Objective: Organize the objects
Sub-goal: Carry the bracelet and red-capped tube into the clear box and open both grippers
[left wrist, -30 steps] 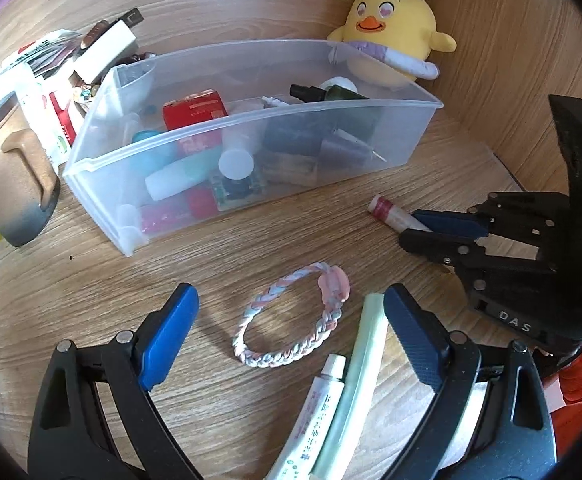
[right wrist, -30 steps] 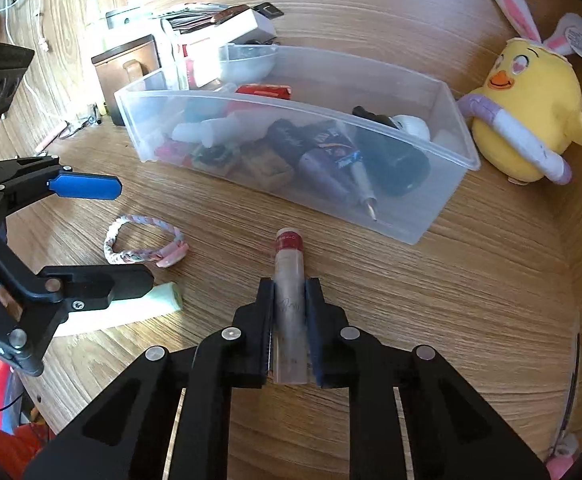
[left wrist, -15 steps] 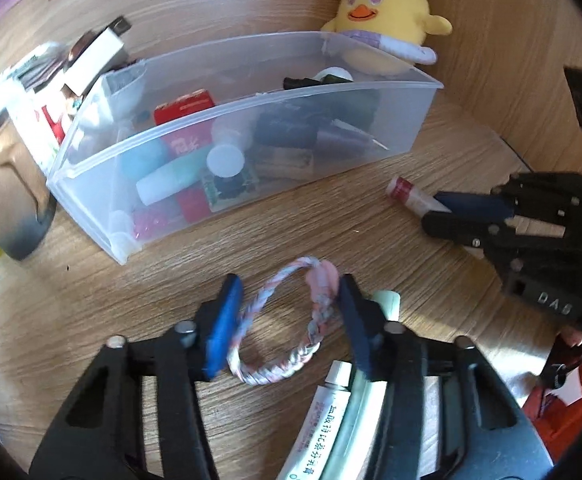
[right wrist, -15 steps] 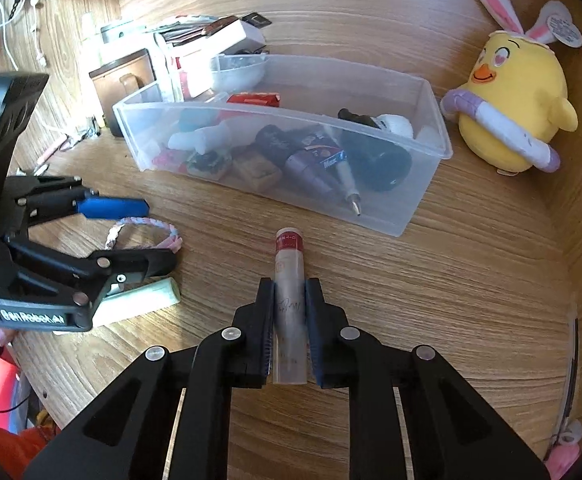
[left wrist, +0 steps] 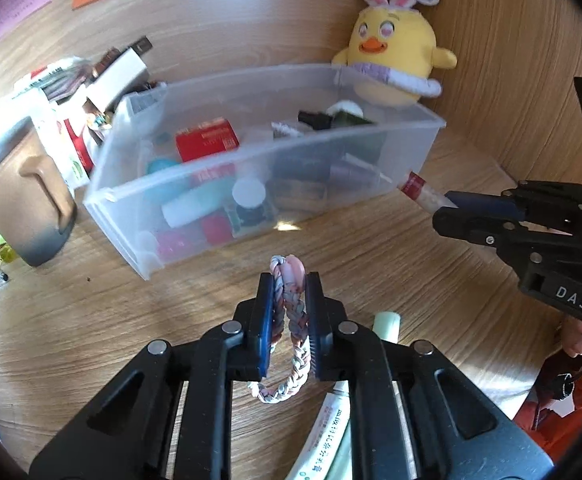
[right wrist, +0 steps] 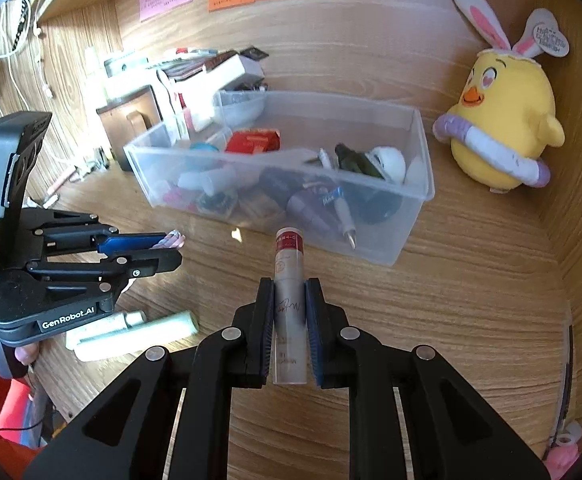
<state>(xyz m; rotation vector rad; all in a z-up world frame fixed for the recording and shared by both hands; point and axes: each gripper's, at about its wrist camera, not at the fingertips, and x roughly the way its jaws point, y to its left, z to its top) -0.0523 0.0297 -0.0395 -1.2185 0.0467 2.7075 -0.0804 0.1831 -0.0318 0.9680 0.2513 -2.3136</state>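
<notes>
My left gripper (left wrist: 288, 288) is shut on a braided pink and white bracelet (left wrist: 291, 320), squeezed flat and held above the wooden desk. My right gripper (right wrist: 288, 292) is shut on a white tube with a red cap (right wrist: 289, 280), held above the desk just in front of the clear plastic bin (right wrist: 371, 254). The bin (left wrist: 139, 248) holds several cosmetics and small boxes. From the right wrist view the left gripper (right wrist: 163, 246) is at the left with the bracelet tip (right wrist: 171, 239) showing. From the left wrist view the right gripper (left wrist: 447, 210) holds the tube (left wrist: 423, 194) near the bin's right corner.
A yellow plush chick (right wrist: 503, 128) with bunny ears sits behind the bin at the right. A pale green tube (right wrist: 139, 336) and a white tube (left wrist: 327, 440) lie on the desk near the front. A brown mug (left wrist: 23, 196) and stacked boxes (right wrist: 219, 76) stand left of the bin.
My left gripper closed on the bracelet and lifted it off the desk. My right gripper lifted the red-capped tube and carried it toward the bin.
</notes>
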